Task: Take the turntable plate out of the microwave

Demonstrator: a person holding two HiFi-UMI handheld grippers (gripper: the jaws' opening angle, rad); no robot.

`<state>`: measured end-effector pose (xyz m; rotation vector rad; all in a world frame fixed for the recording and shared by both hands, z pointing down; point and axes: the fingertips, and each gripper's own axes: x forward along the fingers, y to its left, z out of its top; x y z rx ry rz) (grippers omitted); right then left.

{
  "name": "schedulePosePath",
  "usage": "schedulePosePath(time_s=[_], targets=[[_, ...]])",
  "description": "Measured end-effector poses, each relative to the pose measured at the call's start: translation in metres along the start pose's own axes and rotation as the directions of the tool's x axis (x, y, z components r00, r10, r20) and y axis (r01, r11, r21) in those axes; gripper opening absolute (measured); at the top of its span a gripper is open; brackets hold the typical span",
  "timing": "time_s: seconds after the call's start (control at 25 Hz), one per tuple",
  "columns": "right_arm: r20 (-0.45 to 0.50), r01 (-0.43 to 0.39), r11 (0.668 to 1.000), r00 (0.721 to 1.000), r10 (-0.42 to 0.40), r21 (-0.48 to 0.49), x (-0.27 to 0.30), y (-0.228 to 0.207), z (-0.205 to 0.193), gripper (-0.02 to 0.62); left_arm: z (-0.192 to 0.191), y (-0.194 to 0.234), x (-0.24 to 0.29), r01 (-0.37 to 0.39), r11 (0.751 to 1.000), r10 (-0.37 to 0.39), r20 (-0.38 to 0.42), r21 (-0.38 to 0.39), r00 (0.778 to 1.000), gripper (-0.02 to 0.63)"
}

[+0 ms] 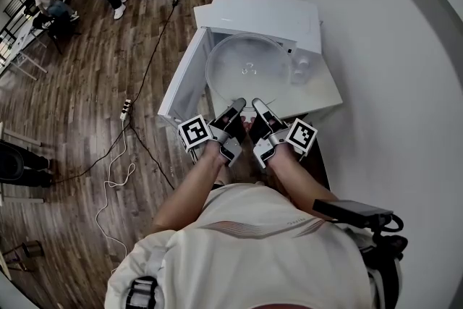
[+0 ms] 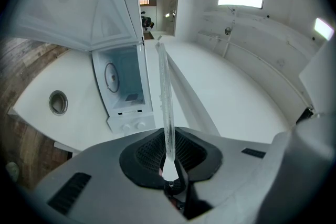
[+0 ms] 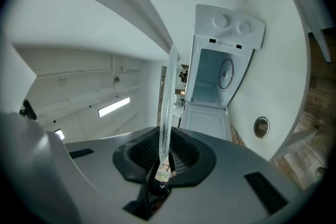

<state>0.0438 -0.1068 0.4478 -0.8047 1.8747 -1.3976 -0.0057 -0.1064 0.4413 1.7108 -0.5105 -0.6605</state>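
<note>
The clear glass turntable plate point(image 1: 247, 69) hangs roughly level over the white table point(image 1: 322, 94), in front of the white microwave point(image 1: 264, 11). The microwave's door point(image 1: 182, 83) stands swung open at the left. My left gripper point(image 1: 233, 112) and right gripper point(image 1: 259, 111) sit side by side, each shut on the plate's near rim. In the left gripper view the plate point(image 2: 165, 97) shows edge-on, pinched between the pads of the left gripper point(image 2: 167, 152). It also shows edge-on point(image 3: 167, 102) in the right gripper view, inside the right gripper point(image 3: 164, 157). The empty microwave cavity point(image 3: 220, 73) lies beyond.
A round cable hole point(image 2: 58, 102) is set in the table beside the microwave. A white wall runs along the right. On the wood floor at the left lie cables and a power strip point(image 1: 126, 108). People and desks are far off at the top left.
</note>
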Motion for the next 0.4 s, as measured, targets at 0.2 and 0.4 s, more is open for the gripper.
schedulePosePath(time_s=[0.2, 0.4], targets=[[0.009, -0.005, 1.000, 1.000, 0.005, 0.009, -0.0007, -0.0029, -0.0024, 0.041, -0.0007, 0.0037, -0.0011, 0.001, 1.000, -0.001, -0.009, 0.001, 1.000, 0.052], [0.011, 0.003, 1.000, 1.000, -0.003, -0.003, 0.0043, -0.0029, -0.0027, 0.041, 0.0050, 0.0029, -0.0024, -0.001, 1.000, 0.001, -0.011, -0.004, 1.000, 0.052]])
